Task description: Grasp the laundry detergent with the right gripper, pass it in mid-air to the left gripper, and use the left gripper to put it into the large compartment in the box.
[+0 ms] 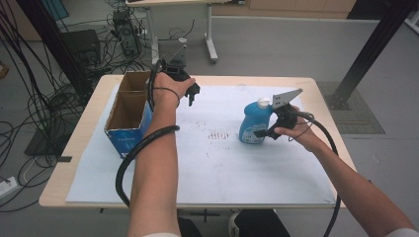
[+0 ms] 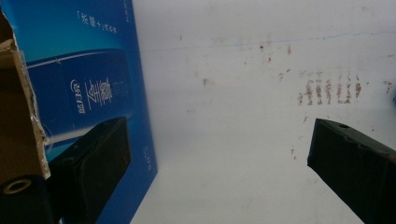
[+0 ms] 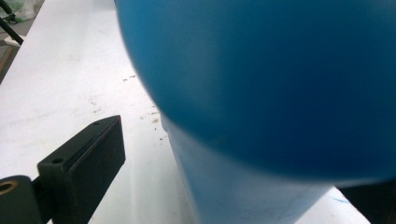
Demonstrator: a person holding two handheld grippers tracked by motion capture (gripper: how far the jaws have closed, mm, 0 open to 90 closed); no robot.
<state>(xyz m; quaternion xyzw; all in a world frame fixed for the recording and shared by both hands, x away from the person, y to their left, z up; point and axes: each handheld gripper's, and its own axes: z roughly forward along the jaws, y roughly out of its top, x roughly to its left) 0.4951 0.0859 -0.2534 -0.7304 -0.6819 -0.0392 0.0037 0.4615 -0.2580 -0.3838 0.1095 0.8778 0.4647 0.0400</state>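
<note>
A blue bottle (image 1: 252, 121) with a white cap stands upright on the white mat (image 1: 222, 163), right of centre. My right gripper (image 1: 260, 132) reaches it from the right and is open. In the right gripper view the bottle (image 3: 261, 70) sits between the jaws of the right gripper (image 3: 233, 158), with a gap beside the left jaw. An open cardboard box (image 1: 129, 111) with blue printed sides stands at the table's left. My left gripper (image 1: 191, 94) hovers just right of that box, open. The left gripper view has the left gripper (image 2: 217, 135) wide apart over bare mat, the box's blue wall (image 2: 84, 70) beside its left jaw.
Brown smudge marks (image 1: 219, 134) dot the middle of the mat. The wooden table's edge (image 1: 69, 148) rims the mat. Tangled cables and equipment (image 1: 74, 54) lie on the floor at the far left, and another table's legs (image 1: 211, 39) stand behind.
</note>
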